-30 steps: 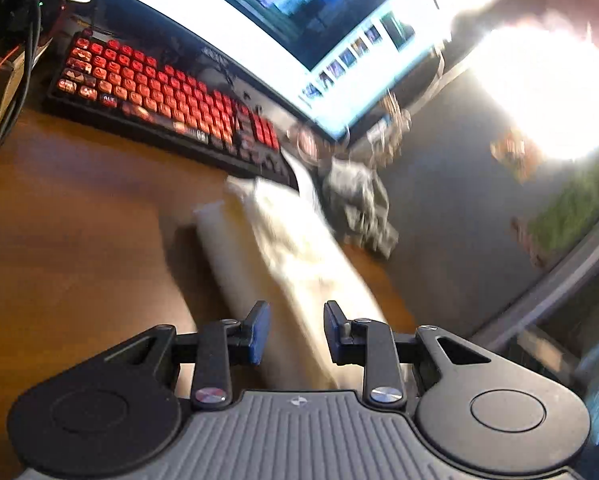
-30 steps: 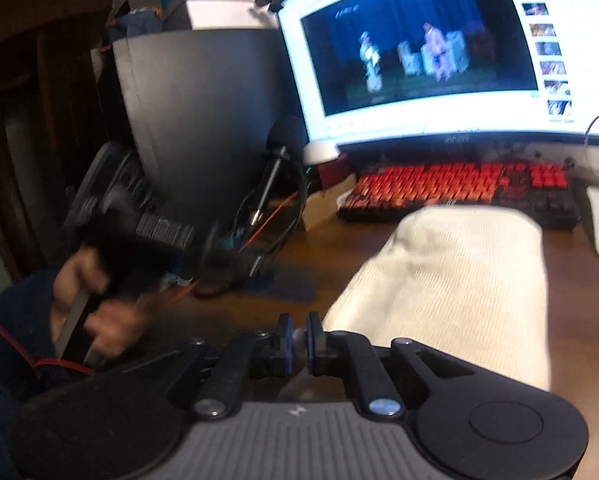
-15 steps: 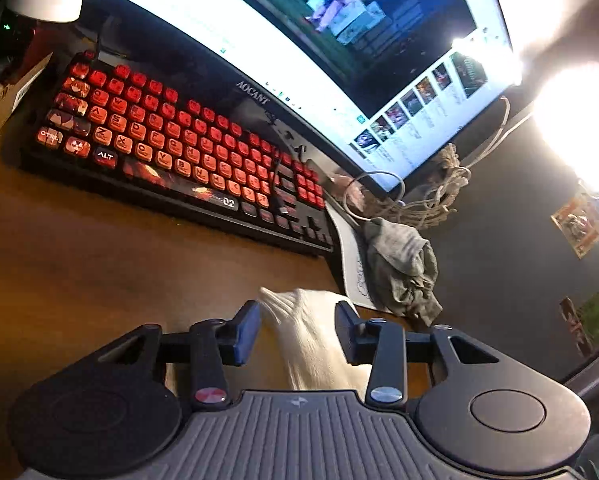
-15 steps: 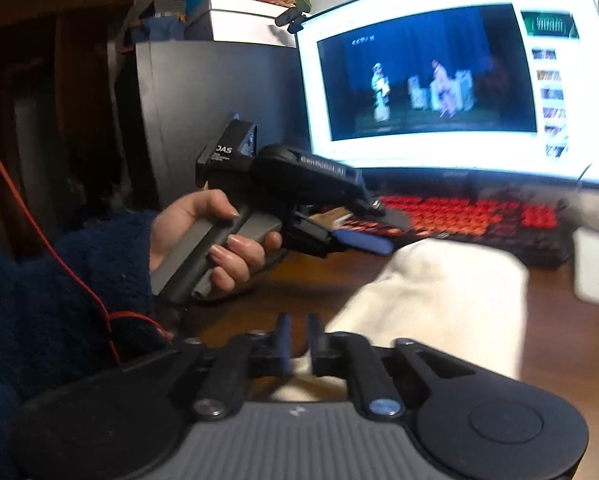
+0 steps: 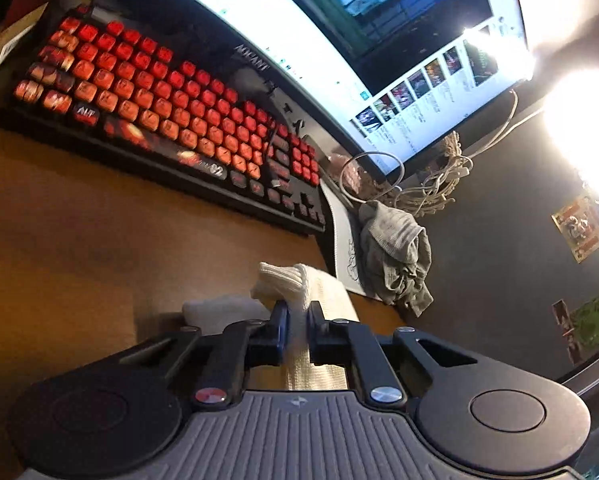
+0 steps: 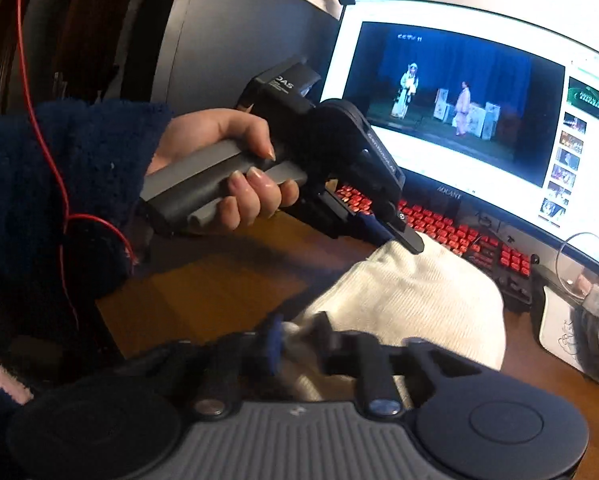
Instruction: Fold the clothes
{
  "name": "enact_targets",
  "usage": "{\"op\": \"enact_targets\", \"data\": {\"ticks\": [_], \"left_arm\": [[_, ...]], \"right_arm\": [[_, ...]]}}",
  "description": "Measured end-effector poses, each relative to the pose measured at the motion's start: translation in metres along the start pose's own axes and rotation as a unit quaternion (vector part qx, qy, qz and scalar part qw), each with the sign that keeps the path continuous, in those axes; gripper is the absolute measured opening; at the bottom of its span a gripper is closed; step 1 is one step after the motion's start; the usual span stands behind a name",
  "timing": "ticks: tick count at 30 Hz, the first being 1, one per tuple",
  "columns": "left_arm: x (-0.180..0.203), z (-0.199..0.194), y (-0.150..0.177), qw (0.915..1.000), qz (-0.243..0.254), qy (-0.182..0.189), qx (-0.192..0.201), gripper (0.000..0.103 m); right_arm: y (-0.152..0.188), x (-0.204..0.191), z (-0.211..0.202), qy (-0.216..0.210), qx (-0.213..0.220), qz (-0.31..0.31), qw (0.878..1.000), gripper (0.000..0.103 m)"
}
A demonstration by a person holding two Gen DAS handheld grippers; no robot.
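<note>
Both grippers (image 5: pixel 297 312) (image 6: pixel 299 334) closing on cream cloth (image 6: pixel 415 300).

Both hand-held grippers have come onto the cream knitted garment.

The left hand-held gripper (image 5: pixel 297 312), open around the cream knitted garment (image 5: pixel 299 280) half a second ago, is closing on its bunched corner. The right hand-held gripper (image 6: pixel 299 330), earlier clamped empty, is closing around a fold. The person's hand (image 6: pixel 235 164) has swung in beside the garment.

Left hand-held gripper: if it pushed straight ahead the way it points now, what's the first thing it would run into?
The left hand-held gripper, jaws closing on the cream cloth, would probably reach the grey crumpled garment first, though depth is unclear.
</note>
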State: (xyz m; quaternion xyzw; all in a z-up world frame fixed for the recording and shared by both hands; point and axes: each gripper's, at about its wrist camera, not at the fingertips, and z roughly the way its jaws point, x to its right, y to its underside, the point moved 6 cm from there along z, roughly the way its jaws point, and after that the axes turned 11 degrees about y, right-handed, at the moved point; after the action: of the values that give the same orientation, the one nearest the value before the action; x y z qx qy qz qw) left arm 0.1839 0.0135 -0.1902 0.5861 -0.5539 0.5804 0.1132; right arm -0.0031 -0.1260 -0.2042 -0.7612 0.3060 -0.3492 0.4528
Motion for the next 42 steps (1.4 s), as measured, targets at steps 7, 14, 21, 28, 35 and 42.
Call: {"op": "enact_targets", "data": {"ticks": [7,14,21,28,35,42], "left_arm": [[0.049,-0.005,-0.009,0.998,0.052,0.034,0.014,0.008],[0.04,-0.033,0.0,0.9972,0.07,0.004,0.027,0.007],[-0.028,-0.036,0.019,0.9994,-0.023,-0.014,0.023,0.008],[-0.038,-0.046,0.015,0.999,-0.031,-0.01,0.03,0.013],[-0.012,-0.066,0.005,0.9933,0.061,-0.083,0.052,0.019],[0.024,-0.075,0.002,0.9838,0.123,-0.114,0.063,0.019]], "right_arm": [[-0.02,0.046,-0.034,-0.026,0.053,0.115,0.992,0.009],[-0.03,0.036,-0.039,-0.058,0.066,0.095,0.992,0.009],[-0.007,0.019,-0.003,-0.087,-0.006,0.08,0.993,0.009],[0.0,0.02,0.0,-0.103,-0.028,0.095,0.99,0.009],[-0.001,0.014,-0.001,-0.1,-0.023,0.082,0.991,0.023],[0.0,0.005,-0.005,-0.091,-0.018,0.066,0.993,0.028]]}}
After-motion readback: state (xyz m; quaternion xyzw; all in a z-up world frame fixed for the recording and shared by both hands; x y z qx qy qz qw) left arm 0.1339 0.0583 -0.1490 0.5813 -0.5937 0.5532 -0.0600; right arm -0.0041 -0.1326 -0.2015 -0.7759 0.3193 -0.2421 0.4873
